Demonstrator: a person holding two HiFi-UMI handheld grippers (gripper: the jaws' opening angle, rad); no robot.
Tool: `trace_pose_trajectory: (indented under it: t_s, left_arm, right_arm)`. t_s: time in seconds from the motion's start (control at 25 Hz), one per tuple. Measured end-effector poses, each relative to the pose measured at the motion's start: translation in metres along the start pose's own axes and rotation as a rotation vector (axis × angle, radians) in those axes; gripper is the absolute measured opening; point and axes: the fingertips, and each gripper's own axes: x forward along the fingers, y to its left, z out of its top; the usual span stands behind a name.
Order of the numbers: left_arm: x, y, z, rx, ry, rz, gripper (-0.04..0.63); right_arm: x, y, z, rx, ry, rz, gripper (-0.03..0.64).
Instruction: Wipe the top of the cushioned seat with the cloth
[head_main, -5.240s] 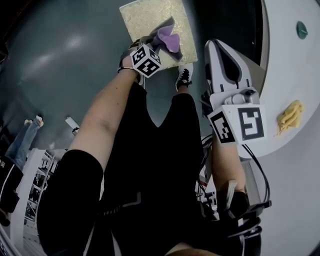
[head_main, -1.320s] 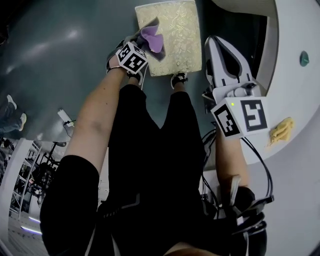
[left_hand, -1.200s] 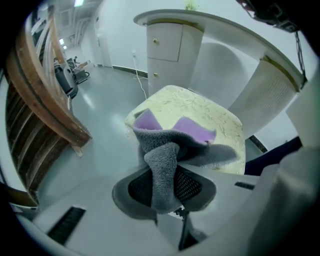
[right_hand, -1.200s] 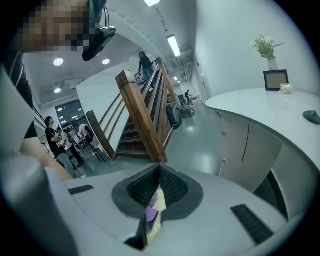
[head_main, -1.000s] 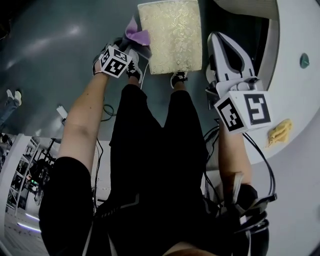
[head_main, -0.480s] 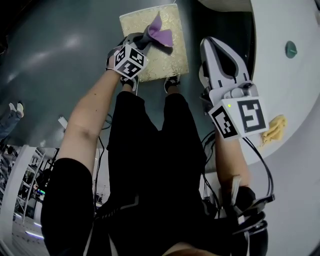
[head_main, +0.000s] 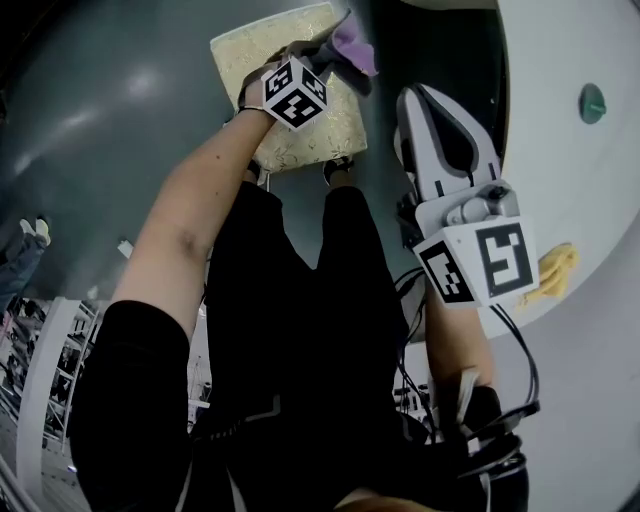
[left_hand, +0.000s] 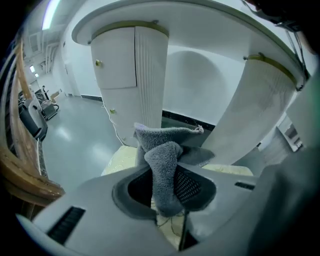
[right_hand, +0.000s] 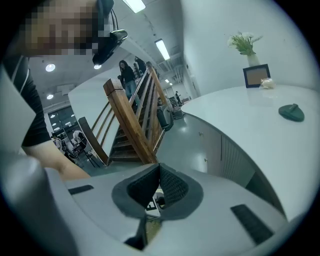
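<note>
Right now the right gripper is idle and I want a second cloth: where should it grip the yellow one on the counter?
Probably from straight above, on a raised fold of the yellow cloth. It lies crumpled on the white counter near the rim, so folds stand up. The right gripper, shut now, must open first.

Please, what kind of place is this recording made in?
Probably a lobby or reception hall of a large building: a long curved white counter, a wooden staircase, and a glossy grey floor.
</note>
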Motion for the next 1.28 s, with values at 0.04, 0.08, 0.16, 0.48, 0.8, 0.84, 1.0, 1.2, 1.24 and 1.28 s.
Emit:
trace_pose_trajectory:
  t_s: [0.04,0.08,0.16,0.48,0.8,0.84,1.0,1.2,1.24,1.28]
  left_arm:
    - [0.003,0.001,-0.001,-0.01,-0.001,0.002,0.089]
    - [0.004,0.002,-0.002,-0.013,-0.005,0.002,0.089]
    - [0.004,0.004,-0.002,-0.003,-0.011,0.005,0.089]
    - [-0.006,0.008,-0.02,-0.061,0.008,-0.033,0.089]
    - [-0.031,0.02,-0.061,-0.093,0.042,-0.011,0.089]
    - [-0.037,0.024,-0.07,-0.098,0.049,-0.008,0.089]
    - [-0.051,0.032,-0.096,-0.097,0.066,0.001,0.089]
    - [-0.064,0.04,-0.124,-0.132,0.081,0.03,0.089]
    - [-0.067,0.041,-0.127,-0.133,0.085,0.034,0.089]
    - [-0.071,0.041,-0.13,-0.126,0.088,0.035,0.089]
  right_arm:
    - [0.001,-0.002,-0.003,0.01,0.006,-0.004,0.006]
    - [0.001,-0.004,-0.005,0.016,0.007,-0.009,0.006]
    - [0.003,-0.008,-0.005,0.023,0.002,-0.023,0.006]
    - [0.019,0.005,-0.004,0.051,0.011,-0.016,0.006]
    - [0.03,0.018,-0.002,0.064,0.012,-0.002,0.006]
    - [0.034,0.023,-0.001,0.065,0.01,-0.003,0.006]
    - [0.044,0.039,0.001,0.058,0.005,-0.002,0.006]
    - [0.051,0.048,-0.001,0.057,-0.004,-0.023,0.006]
    - [0.052,0.051,0.002,0.053,-0.002,-0.021,0.006]
    - [0.053,0.054,0.004,0.047,0.002,-0.018,0.006]
